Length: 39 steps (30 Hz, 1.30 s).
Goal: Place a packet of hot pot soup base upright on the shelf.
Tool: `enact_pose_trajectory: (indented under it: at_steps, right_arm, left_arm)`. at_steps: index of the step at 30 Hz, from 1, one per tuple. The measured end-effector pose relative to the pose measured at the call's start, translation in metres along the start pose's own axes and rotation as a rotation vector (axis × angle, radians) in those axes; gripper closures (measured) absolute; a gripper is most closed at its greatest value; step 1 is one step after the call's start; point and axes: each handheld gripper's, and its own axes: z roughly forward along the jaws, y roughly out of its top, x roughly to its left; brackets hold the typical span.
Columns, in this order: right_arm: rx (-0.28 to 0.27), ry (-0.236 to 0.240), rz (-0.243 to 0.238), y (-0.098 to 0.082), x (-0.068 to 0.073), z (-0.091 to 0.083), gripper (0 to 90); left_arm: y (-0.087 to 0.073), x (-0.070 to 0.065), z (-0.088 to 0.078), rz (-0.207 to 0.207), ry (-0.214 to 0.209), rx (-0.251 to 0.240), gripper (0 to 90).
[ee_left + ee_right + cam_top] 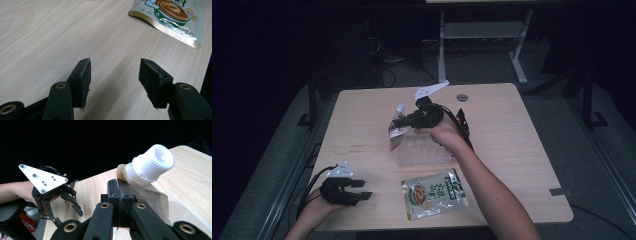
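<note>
The green snack packet is cut off at the top edge; the spouted pouch's lower part hides behind black jaws.

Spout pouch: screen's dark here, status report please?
Right tongs shut on spout pouch, above clear tray. Left tongs open, empty. Nothing in the way.

Table w/ packet (clear tub).
</note>
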Motion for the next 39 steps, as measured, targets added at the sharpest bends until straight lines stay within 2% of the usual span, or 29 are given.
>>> enact_pose_trajectory:
  at_steps: [5,14,24,27,37,39]
  right_arm:
    - [0.011,0.026,-0.003,0.0,0.001,0.008,90.0]
    - [0.017,0.034,0.018,-0.003,-0.004,0.018,90.0]
    - [0.005,-0.029,0.035,0.0,-0.019,0.013,90.0]
    - [0.029,-0.054,0.05,-0.005,-0.024,0.015,89.9]
    - [0.076,-0.085,0.09,-0.023,-0.035,0.028,88.9]
    - [0.069,-0.082,0.098,-0.025,-0.036,0.029,88.3]
  left_arm:
    - [0.0,0.0,0.0,0.0,0.002,-0.002,42.8]
    - [0.0,0.0,0.0,-0.004,0.0,-0.001,42.8]
    - [0.0,0.0,0.0,0.0,-0.001,0.001,42.8]
    - [0.0,0.001,0.0,0.003,0.0,0.001,42.8]
    - [-0.001,0.001,0.0,0.009,-0.002,-0.003,42.8]
    - [-0.001,0.002,0.0,0.011,-0.008,-0.006,42.4]
